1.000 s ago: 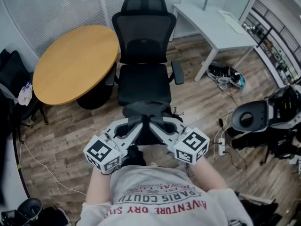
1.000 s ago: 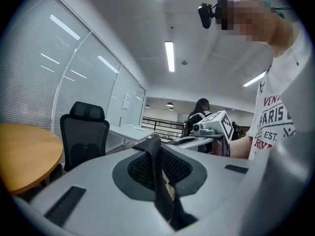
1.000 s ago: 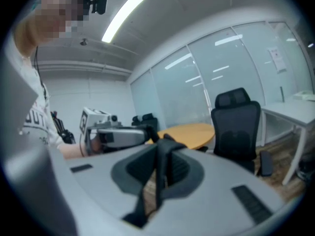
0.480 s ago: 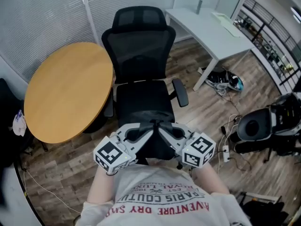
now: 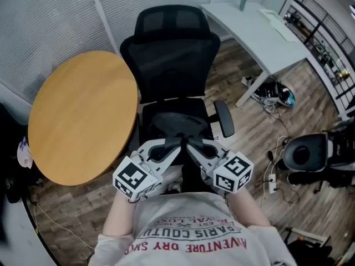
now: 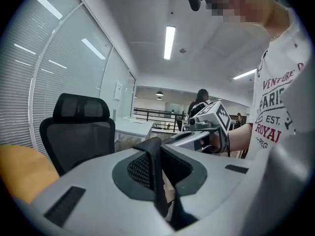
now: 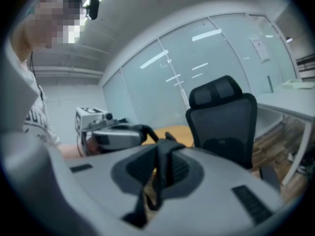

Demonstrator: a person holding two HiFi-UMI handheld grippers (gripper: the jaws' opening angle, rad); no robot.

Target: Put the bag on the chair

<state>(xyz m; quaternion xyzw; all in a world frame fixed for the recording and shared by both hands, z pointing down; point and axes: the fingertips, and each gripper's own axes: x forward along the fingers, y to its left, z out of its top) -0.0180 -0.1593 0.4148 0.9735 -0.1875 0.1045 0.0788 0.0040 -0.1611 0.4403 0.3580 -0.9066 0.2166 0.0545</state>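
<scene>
On your left is a round wooden table. Just beside it is the black office chair, with its seat turned toward you and its armrest sticking out on the right side.

Your left gripper points at the chair. Its jaws are pressed tight on a black strap of the bag.

The dark bag is right in front of you, between the two grippers and over the chair's seat. You cannot tell from these views if it is touching the seat.

Your right gripper is just beside the left one, and the two tips come close together. Its jaws are pinching a second strap of the bag, and that strap hangs down between them.

Farther to the right is a white desk. A pair of shoes lies on the wooden floor near the desk's leg. Some cables lie on the floor on that side too.
</scene>
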